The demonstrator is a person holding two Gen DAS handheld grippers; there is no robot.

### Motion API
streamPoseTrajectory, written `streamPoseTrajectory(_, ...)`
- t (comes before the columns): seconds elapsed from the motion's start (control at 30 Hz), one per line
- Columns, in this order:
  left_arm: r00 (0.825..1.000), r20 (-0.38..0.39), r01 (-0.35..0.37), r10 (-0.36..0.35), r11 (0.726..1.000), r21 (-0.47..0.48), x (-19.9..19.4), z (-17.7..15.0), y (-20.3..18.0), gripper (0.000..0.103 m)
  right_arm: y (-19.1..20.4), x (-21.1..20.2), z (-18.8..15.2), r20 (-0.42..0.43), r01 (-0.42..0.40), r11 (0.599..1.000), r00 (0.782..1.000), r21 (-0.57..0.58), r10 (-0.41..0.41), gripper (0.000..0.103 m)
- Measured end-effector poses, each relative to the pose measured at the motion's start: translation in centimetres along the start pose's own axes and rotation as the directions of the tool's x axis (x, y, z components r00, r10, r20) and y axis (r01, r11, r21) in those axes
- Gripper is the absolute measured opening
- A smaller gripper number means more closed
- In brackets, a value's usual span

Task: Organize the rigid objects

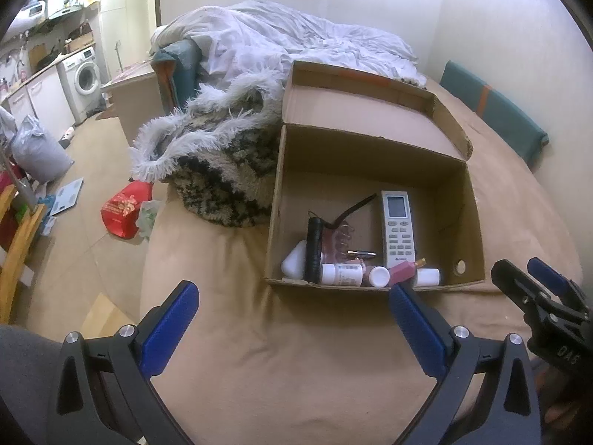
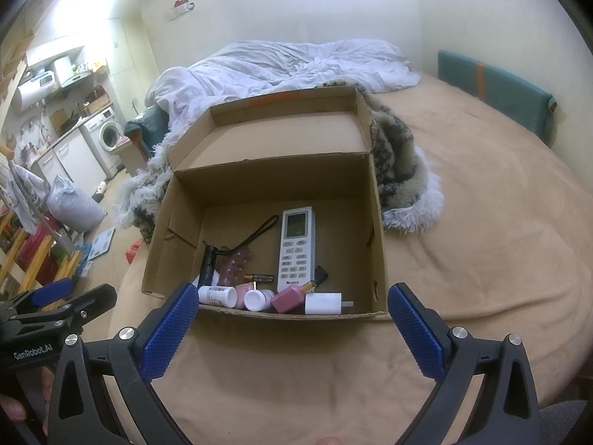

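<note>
Two claws hover over the bed, both released and empty: the left claw and the right claw sit just short of the cardboard box. Inside the box, the white remote lies flat near the middle, with a black flashlight to its left. Along the near wall lie a white bottle, a pink bottle and a white plug. A shaggy blanket is bunched beside the box.

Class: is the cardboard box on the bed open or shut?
Open: the cardboard box has its lid folded back, exposing the remote.
</note>
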State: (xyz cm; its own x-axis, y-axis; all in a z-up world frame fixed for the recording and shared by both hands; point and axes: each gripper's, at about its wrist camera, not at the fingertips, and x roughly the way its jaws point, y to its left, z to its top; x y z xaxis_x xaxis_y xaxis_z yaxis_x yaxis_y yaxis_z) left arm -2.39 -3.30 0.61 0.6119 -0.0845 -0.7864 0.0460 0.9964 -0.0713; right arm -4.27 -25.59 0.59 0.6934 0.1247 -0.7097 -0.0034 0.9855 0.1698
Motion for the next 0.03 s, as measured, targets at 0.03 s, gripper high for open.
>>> streamPoseTrajectory(0.03,1.0,-0.001,0.003,-0.003,1.0,0.001,0.0,0.0,0.01,0.103,0.05,-0.01,-0.05,0.001,-0.002,1.0,1.0,0.0,0.002,0.103)
